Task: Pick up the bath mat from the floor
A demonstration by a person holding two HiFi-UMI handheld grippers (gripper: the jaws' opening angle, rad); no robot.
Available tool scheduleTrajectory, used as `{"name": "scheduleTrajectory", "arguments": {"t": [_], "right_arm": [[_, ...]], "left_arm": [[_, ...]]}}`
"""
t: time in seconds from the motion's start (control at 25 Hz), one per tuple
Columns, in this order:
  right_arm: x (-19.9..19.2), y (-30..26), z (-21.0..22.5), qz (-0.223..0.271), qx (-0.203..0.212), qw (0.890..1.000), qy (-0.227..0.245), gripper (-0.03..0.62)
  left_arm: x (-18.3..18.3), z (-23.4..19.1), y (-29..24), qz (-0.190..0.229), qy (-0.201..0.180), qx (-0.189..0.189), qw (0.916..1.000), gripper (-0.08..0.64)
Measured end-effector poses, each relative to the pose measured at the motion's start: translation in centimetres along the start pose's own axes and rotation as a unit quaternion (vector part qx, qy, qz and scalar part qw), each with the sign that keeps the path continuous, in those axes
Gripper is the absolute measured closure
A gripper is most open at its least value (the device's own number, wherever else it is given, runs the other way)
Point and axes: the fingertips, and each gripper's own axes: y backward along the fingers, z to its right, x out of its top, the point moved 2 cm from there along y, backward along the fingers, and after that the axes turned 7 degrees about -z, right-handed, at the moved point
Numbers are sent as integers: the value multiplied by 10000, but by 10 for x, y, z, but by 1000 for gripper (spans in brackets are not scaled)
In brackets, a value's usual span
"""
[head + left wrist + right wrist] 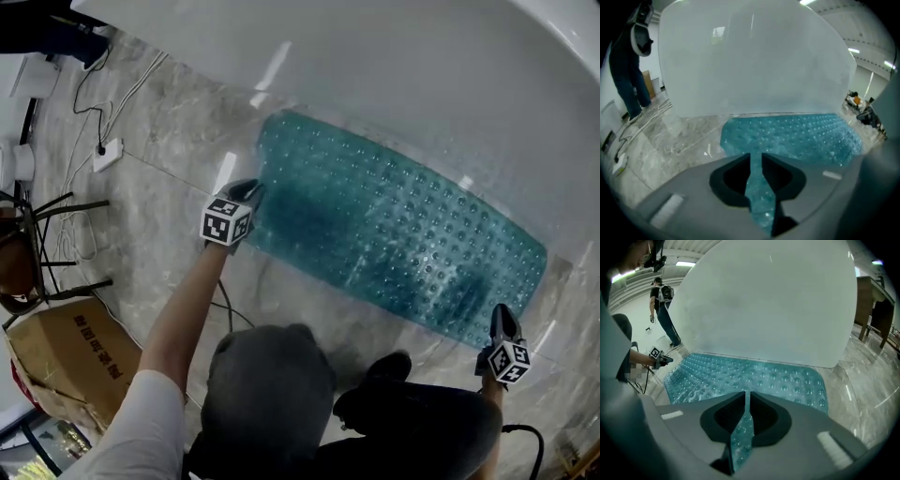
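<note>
A teal see-through bath mat [394,234] covered in small bumps lies on the marble floor against the white bathtub [375,66]. My left gripper [251,193] is at the mat's left edge. In the left gripper view the jaws [756,154] stand a little apart with the mat's edge [797,136] in the gap. My right gripper [502,321] is at the mat's near right corner. Its jaws [747,393] are closed to a thin slit on a strip of the mat [754,376]. The left gripper [661,359] also shows far left in the right gripper view.
A cardboard box [66,356] and dark chair legs [42,244] stand at the left. A power strip [108,153] and cables lie on the floor beyond them. A person [663,310] stands in the background. A cable [225,309] runs under my left arm.
</note>
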Motion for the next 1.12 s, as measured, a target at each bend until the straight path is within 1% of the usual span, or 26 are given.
{"name": "scheduleTrajectory", "arguments": {"t": [0.12,0.24,0.28,0.32,0.36,0.4,0.48,0.56,0.6,0.64,0.68,0.72,0.8,0.84,0.92,0.96,1.04,1.12], "right_arm": [[-11,-12,1,-128,-20,9999,113,554],[-23,-15,3,-181,-45,9997,151,554],[-27,-15,4,-191,-50,9997,152,554],[-30,-14,5,-199,-60,9997,142,554],[-34,-13,7,-204,-75,9997,123,555],[-38,-12,8,-205,-95,9997,97,556],[-44,-10,12,-197,-129,9997,33,558],[-47,-7,16,-186,-161,9997,-21,561],[-48,-5,18,-184,-179,9997,-41,563],[-48,-3,18,-181,-192,9996,-58,566],[-48,0,18,-179,-192,9996,-70,569],[-49,2,17,-182,-182,9996,-76,572],[-48,5,16,-197,-149,9997,-62,574],[-47,5,16,-199,-132,9997,-48,574],[-43,4,22,-178,-134,9998,-16,574],[-42,2,26,-149,-160,9998,-2,574],[-40,-6,34,-70,-233,9997,10,574],[-40,-6,43,-31,-351,9994,11,574]], "left_arm": [[-8,-19,-26,-243,-175,242,9993,441],[-17,-32,-50,-487,-247,415,9976,412],[-21,-36,-57,-574,-253,478,9969,376],[-25,-41,-62,-669,-232,517,9961,318],[-29,-44,-67,-764,-171,511,9956,271],[-33,-47,-72,-854,-58,454,9953,249],[-37,-50,-78,-1007,272,276,9942,222],[-36,-52,-80,-1049,517,181,9930,213],[-36,-51,-79,-1037,562,173,9929,217],[-36,-48,-78,-1021,590,173,9929,237],[-36,-44,-76,-1011,617,178,9928,271],[-37,-40,-75,-1017,620,191,9927,322],[-36,-29,-73,-1108,490,268,9923,410],[-35,-25,-73,-1183,376,321,9917,435],[-33,-18,-71,-1280,159,382,9909,474],[-31,-15,-70,-1265,81,381,9912,486],[-23,-11,-62,-1133,-41,342,9930,503],[-14,-3,-51,-969,-80,240,9950,514]]}}
